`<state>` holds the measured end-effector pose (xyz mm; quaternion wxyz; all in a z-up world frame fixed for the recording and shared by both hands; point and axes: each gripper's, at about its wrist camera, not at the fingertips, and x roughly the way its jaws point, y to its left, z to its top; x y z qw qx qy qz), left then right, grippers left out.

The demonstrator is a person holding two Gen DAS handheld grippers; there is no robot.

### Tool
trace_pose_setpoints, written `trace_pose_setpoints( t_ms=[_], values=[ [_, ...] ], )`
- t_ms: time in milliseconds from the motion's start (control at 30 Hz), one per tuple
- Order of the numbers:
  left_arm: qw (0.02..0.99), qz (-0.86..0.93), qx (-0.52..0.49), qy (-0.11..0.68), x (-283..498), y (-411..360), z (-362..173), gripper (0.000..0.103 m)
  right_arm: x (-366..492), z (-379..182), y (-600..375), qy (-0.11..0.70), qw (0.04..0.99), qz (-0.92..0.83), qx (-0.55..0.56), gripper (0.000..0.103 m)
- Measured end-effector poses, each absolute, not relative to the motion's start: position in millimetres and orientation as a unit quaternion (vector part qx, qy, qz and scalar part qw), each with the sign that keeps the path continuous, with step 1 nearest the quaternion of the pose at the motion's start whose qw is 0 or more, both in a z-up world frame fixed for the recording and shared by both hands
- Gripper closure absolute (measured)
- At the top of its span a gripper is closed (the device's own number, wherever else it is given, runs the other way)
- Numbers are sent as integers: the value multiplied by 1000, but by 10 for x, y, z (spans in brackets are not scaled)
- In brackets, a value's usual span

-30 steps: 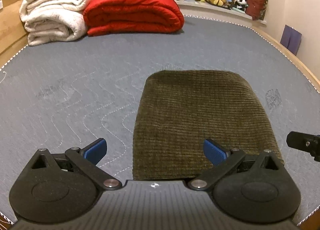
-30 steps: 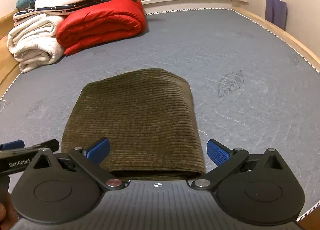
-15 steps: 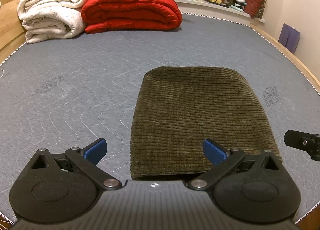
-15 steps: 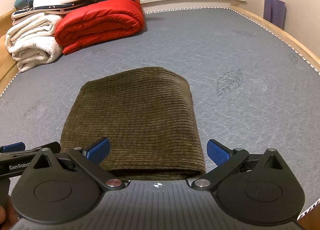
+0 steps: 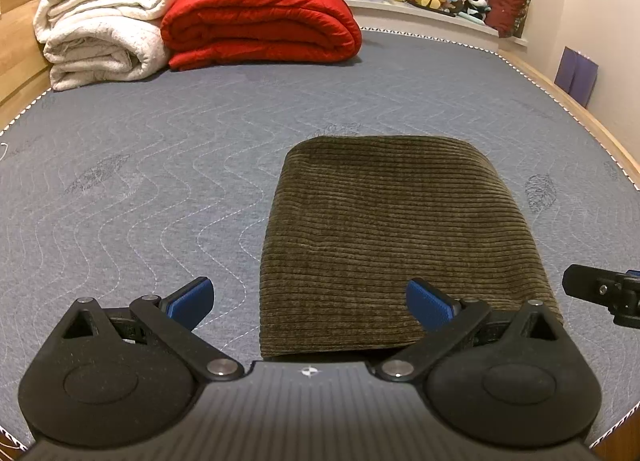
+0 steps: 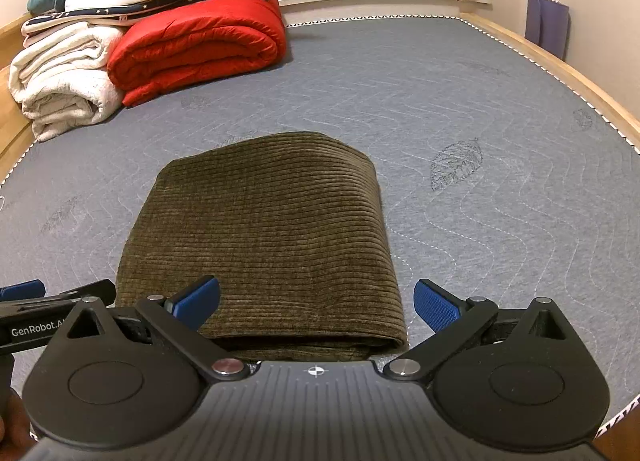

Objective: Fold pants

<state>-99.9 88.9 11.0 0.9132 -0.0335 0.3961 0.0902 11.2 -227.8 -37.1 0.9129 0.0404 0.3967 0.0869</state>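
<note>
Both tongs have backed off slightly toward us; the pants have not moved.

We see the pants (image 5: 400,237) folded into a compact olive corduroy block on the bed (image 5: 160,189), long axis running away from us, near edge just ahead of both tongs. We hold the left tongs (image 5: 310,301) wide open and empty, their right finger over the near left part of the block. We hold the right tongs (image 6: 316,303) equally wide open and empty, straddling the near right corner. Neither hand is clearly nearer; each sits at its own side of the near edge. We judge the fold complete or nearly so. Readable writing: "GenRobot.A", cut off, on the left tongs as seen in the right wrist view.
</note>
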Motion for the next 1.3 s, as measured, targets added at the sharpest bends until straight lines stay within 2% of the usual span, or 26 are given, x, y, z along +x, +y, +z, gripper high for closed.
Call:
trace_pose_setpoints(
  t_ms=[1300],
  values=[
    [915, 80, -20, 396, -988, 875, 86, 0, 102, -408, -2269, 398, 912, 87, 38, 1]
  ],
)
